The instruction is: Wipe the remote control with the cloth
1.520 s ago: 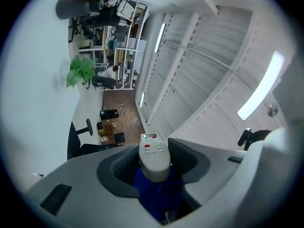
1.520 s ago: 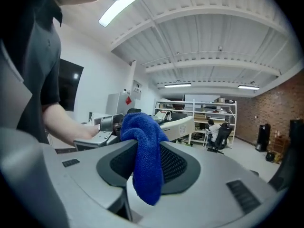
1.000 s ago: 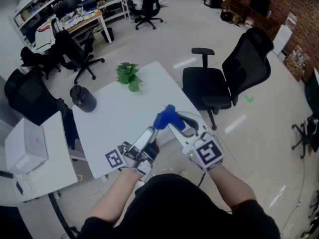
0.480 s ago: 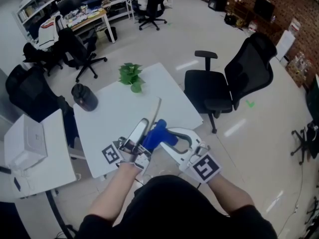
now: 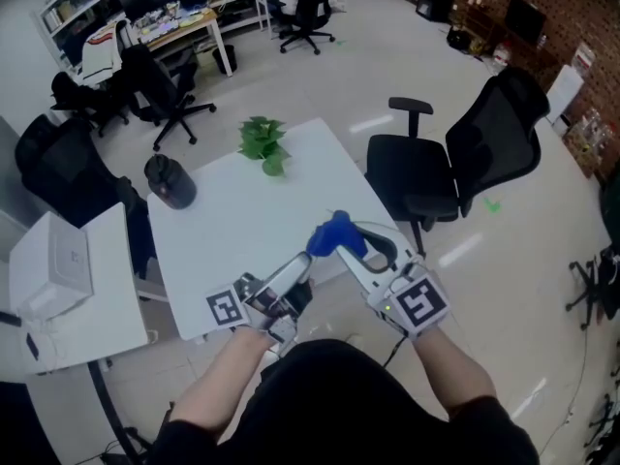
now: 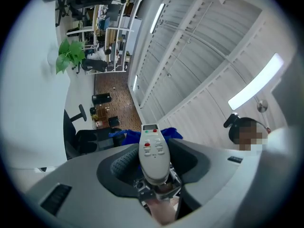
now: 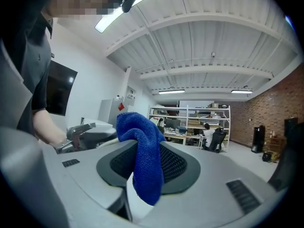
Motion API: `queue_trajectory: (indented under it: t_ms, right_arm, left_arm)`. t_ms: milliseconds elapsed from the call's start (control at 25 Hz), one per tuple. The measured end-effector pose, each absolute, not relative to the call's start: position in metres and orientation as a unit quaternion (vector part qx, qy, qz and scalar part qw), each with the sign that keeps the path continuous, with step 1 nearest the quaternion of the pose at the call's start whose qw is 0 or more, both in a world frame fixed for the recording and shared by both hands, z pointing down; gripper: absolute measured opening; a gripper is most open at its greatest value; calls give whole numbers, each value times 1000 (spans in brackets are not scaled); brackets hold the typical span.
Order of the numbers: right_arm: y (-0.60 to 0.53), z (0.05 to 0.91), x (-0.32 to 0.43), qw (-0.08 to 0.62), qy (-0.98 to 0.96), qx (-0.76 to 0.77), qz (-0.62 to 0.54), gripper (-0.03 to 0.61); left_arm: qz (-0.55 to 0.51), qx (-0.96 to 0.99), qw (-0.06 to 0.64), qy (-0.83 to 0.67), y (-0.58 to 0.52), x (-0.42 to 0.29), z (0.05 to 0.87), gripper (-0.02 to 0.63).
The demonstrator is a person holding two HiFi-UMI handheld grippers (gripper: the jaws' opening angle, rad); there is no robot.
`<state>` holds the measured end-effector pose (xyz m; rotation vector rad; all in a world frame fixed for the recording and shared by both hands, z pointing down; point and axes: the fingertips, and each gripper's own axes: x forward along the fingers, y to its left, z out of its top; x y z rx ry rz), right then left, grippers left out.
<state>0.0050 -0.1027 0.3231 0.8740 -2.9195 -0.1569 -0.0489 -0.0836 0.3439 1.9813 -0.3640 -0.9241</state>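
A light grey remote control [image 6: 153,152] with red and green buttons is clamped by its near end in my left gripper [image 6: 153,146], tilted upward. In the head view the remote [image 5: 289,277] and left gripper [image 5: 294,277] hang over the table's near edge. My right gripper [image 7: 142,152] is shut on a blue cloth [image 7: 141,156] that droops between its jaws. From above, the right gripper [image 5: 341,242] holds the cloth [image 5: 334,234] just past the remote's far tip. Behind that tip the cloth [image 6: 172,132] shows; whether they touch I cannot tell.
A white table [image 5: 232,223] lies below both grippers, with a green plant [image 5: 263,143] at its far edge and a dark round container [image 5: 170,182] at the far left corner. A black office chair [image 5: 441,172] stands to the right, a white side table [image 5: 58,284] to the left.
Half a second ago the cloth lay lower on the remote, close to the left gripper. It has since slid back up and to the right, to the remote's far end.
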Motion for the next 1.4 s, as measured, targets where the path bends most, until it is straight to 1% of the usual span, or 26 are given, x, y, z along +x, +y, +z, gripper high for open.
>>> queue_trajectory:
  t_ms: [120, 200, 320, 400, 480, 600, 760, 960, 1200, 1400]
  right_arm:
    - [-116, 316, 12, 38, -951, 304, -52, 135]
    - [-121, 313, 14, 37, -948, 310, -52, 136]
    - [-123, 325, 9, 57, -949, 307, -50, 136]
    - [-119, 346, 0, 77, -952, 293, -45, 137]
    - [-112, 370, -8, 104, -955, 276, -28, 137]
    - [-100, 402, -22, 144, -959, 243, -13, 137]
    - [-90, 432, -38, 178, -962, 205, 3, 137]
    - [-82, 453, -46, 209, -961, 178, 13, 137]
    - [-80, 463, -46, 226, -959, 170, 22, 137]
    - [-80, 467, -48, 229, -958, 171, 30, 137]
  left_arm:
    - [-362, 807, 435, -168, -76, -50, 352, 196]
    - [-352, 810, 417, -214, -75, -61, 363, 196]
    - [-299, 816, 352, -348, -75, -95, 398, 196]
    - [-221, 802, 300, -467, -75, -128, 437, 196]
    - [-111, 764, 252, -584, -72, -167, 480, 196]
    - [21, 687, 219, -692, -59, -219, 541, 196]
    - [96, 610, 230, -753, -47, -268, 611, 196]
    - [140, 552, 268, -777, -42, -299, 678, 196]
    - [187, 527, 288, -777, -40, -306, 716, 198]
    - [212, 511, 300, -777, -37, -310, 729, 199]
